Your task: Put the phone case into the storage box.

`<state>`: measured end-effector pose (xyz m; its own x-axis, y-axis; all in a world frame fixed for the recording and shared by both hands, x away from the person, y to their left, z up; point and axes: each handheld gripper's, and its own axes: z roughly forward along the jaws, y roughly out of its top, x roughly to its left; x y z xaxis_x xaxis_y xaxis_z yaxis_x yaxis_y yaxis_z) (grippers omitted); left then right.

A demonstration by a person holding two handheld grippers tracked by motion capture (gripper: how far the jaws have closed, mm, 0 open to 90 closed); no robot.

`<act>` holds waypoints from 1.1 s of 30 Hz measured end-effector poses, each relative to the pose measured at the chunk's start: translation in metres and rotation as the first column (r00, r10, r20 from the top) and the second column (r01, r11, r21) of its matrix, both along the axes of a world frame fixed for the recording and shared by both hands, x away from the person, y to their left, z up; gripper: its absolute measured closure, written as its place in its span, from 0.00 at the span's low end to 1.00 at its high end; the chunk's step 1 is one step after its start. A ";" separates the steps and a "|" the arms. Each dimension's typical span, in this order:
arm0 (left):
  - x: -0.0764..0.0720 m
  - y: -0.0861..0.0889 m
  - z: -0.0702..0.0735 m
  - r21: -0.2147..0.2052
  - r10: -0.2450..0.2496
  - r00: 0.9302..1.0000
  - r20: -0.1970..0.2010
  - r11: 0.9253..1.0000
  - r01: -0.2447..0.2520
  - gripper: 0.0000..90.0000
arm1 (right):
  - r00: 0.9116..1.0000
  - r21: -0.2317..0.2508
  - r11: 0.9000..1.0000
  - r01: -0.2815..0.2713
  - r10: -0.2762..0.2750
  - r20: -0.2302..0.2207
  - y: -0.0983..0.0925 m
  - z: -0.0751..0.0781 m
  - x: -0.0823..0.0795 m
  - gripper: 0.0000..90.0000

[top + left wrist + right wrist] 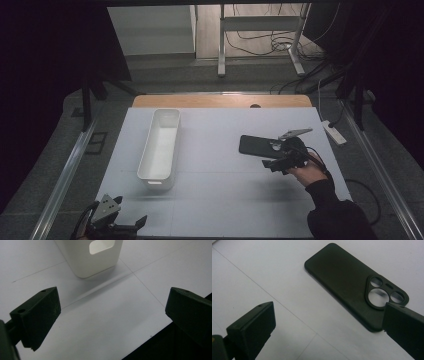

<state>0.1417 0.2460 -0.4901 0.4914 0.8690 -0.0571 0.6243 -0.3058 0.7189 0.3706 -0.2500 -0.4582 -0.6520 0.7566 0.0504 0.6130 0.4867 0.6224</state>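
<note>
A black phone case [347, 280] lies flat on the white table [225, 200], right of a white bin [161, 147]; the open right gripper [329, 322] hovers over it, while the left gripper [112, 312] gapes near the table's front edge.

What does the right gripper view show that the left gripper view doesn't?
The right gripper view shows the black phone case lying flat, camera cutouts toward the right hand-held gripper, whose jaws stand open with one jaw over the case's end. The left gripper view shows the white bin's end wall with its handle slot, ahead of the open left hand-held gripper, and the table's near edge. Both share the white table surface with thin lines.
</note>
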 end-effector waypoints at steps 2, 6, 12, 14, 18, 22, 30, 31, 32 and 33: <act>0.000 0.000 0.000 0.000 0.001 1.000 0.001 1.000 -0.001 0.01 | 1.000 -0.005 1.000 -0.001 0.001 -0.005 0.001 0.000 0.002 0.00; 0.000 0.000 0.000 0.000 0.000 1.000 0.001 1.000 0.000 0.01 | 1.000 0.004 1.000 0.001 -0.001 -0.029 0.004 -0.002 0.011 0.01; 0.000 0.000 0.000 0.000 -0.002 1.000 -0.001 1.000 0.002 0.01 | 0.999 -0.018 1.000 0.010 -0.011 -0.046 0.010 -0.003 0.022 0.01; 0.000 0.000 0.000 0.001 -0.002 1.000 -0.001 1.000 0.002 0.01 | 0.999 -0.015 1.000 0.006 -0.006 -0.048 0.011 -0.003 0.024 0.00; 0.000 0.000 0.000 0.001 -0.002 1.000 -0.002 1.000 0.002 0.01 | 0.998 -0.023 1.000 0.006 -0.007 -0.056 0.015 -0.004 0.031 0.00; 0.000 0.000 0.000 0.002 -0.002 1.000 -0.002 1.000 0.002 0.01 | 0.998 -0.034 0.999 0.005 -0.007 -0.058 0.019 -0.003 0.038 0.00; 0.000 0.000 0.000 0.002 -0.001 1.000 -0.003 1.000 0.001 0.01 | 0.998 -0.042 0.999 0.003 -0.006 -0.065 0.023 -0.005 0.046 0.08; 0.000 0.000 0.000 0.002 -0.001 1.000 -0.003 1.000 0.001 0.01 | 0.998 -0.049 0.999 0.011 -0.014 -0.063 0.024 -0.004 0.048 0.12; 0.000 0.000 0.000 0.001 -0.001 1.000 -0.003 1.000 0.001 0.01 | 0.998 -0.056 0.998 0.017 -0.020 -0.059 0.025 -0.004 0.049 0.15; 0.000 0.000 0.000 0.001 -0.001 1.000 -0.003 1.000 0.001 0.01 | 0.998 -0.062 0.998 0.023 -0.027 -0.058 0.026 -0.003 0.050 0.21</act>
